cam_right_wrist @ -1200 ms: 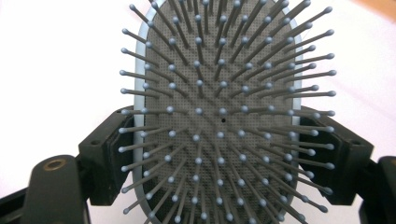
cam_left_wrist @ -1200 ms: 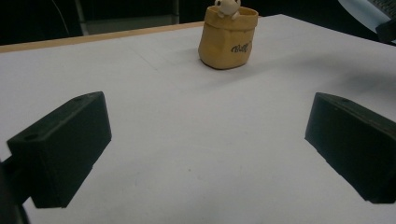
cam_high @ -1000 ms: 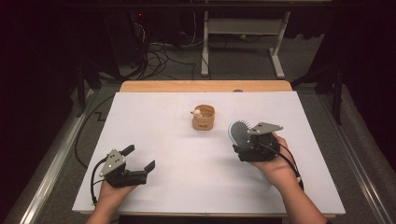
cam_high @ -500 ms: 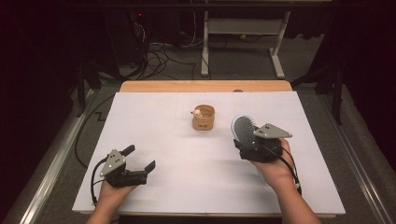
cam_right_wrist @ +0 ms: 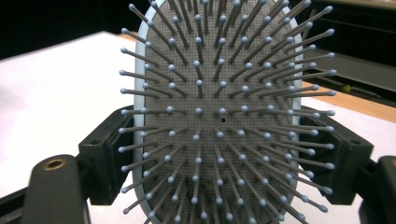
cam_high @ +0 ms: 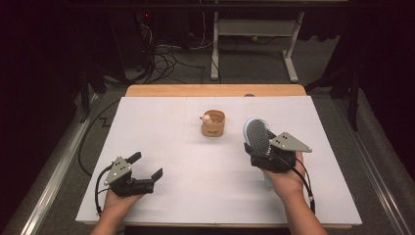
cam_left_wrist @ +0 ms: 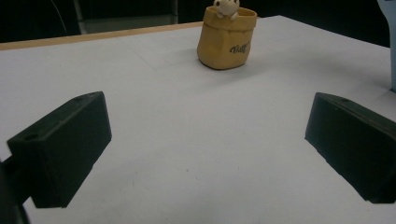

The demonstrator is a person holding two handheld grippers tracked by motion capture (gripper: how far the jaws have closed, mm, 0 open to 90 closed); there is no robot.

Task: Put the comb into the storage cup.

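My right claw (cam_high: 264,155) is clamped on the light-blue hairbrush (cam_high: 258,137) by its head, bristles up, just off the bench (cam_high: 161,122). My left claw (cam_high: 145,172) sits wide open, holding nothing.

The hairbrush (cam_right_wrist: 219,116) has a pale blue plastic rim with a smooth sheen, a grey cushion of fine woven-looking texture, and stiff plastic bristles with small rounded tips. The right tool (cam_right_wrist: 219,154) has matt black jaws of hard plastic. The bench (cam_high: 195,161) carries a matt white covering; bare wood shows at its far edge. The small yellow pouch-shaped holder (cam_left_wrist: 226,37) looks smooth and faintly glossy.
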